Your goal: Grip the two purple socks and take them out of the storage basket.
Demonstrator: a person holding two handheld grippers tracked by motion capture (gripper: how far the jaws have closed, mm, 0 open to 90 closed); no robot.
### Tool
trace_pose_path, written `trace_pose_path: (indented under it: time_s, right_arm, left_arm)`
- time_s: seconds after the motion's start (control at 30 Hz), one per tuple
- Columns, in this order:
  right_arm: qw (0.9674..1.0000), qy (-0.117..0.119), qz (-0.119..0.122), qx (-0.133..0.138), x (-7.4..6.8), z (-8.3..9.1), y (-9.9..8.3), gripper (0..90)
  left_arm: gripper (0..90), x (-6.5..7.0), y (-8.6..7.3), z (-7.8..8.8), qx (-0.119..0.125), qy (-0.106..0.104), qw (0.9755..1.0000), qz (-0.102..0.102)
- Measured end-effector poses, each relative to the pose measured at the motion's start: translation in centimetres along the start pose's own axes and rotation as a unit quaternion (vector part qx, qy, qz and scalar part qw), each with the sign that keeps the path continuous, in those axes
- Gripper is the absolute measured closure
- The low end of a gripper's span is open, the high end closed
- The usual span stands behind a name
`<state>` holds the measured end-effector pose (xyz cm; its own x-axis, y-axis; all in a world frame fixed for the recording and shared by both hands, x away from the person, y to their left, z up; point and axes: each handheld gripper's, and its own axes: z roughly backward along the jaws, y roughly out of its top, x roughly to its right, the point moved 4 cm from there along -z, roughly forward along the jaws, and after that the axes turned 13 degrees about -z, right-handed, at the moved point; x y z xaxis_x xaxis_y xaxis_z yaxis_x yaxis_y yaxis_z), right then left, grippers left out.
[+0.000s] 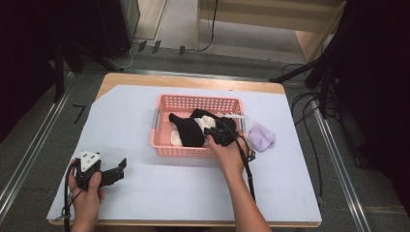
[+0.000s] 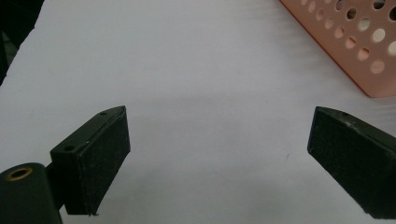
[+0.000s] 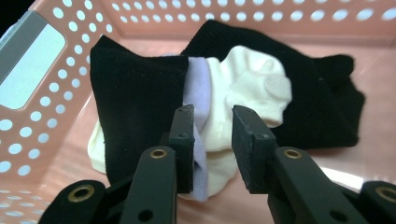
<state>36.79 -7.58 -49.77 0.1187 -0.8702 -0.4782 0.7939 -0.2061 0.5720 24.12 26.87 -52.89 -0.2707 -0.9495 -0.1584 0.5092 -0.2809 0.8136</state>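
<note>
Inside the pink basket [image 3: 56,93], the right gripper [image 3: 212,126], jaws narrowed, straddles the lilac sock [image 3: 198,93], whose length runs away from the jaws.

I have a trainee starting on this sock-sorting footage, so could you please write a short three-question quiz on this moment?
1. True or false: the left gripper rests on the table with its jaws wide apart and nothing between them.
2. Which sock lies on the table outside the pink basket? A) black B) lilac C) cream
3. Name the colours of the socks that lie in the basket below the right gripper.

Key:
1. True.
2. B, the lilac sock to the right of the basket.
3. Black sock, lilac strip and cream sock.
</note>
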Motion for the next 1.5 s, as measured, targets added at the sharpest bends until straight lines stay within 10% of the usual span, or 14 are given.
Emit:
trace_pose_path:
  time_s: [0.3,0.47,0.8,0.97,1.2,1.5]
  right_arm:
    - [0.9986,0.007,-0.016,-0.050,-0.2,-0.9,0.1,69.6]
    - [0.9982,0.004,-0.013,-0.058,-0.8,-1.0,0.0,87.9]
    - [0.9979,0.036,0.008,0.053,-1.0,2.1,1.6,88.9]
    - [0.9836,0.074,0.047,0.158,-2.5,4.8,2.6,88.8]
    - [0.9741,0.136,0.096,0.154,-5.2,5.3,2.0,88.5]
    - [0.9874,0.102,0.078,0.092,-4.1,2.7,1.3,83.6]
  left_arm:
    - [6.4,0.0,0.0,0.0,-0.001,0.000,1.0000,-0.001]
    - [6.4,0.0,0.0,0.0,0.000,0.000,1.0000,0.000]
    - [6.4,0.0,0.0,0.0,-0.001,-0.001,1.0000,0.001]
    - [6.4,0.0,0.0,0.0,-0.001,0.000,1.0000,-0.001]
    - [6.4,0.0,0.0,0.0,-0.001,-0.001,1.0000,-0.002]
    - [6.4,0.0,0.0,-0.1,-0.001,-0.002,1.0000,0.003]
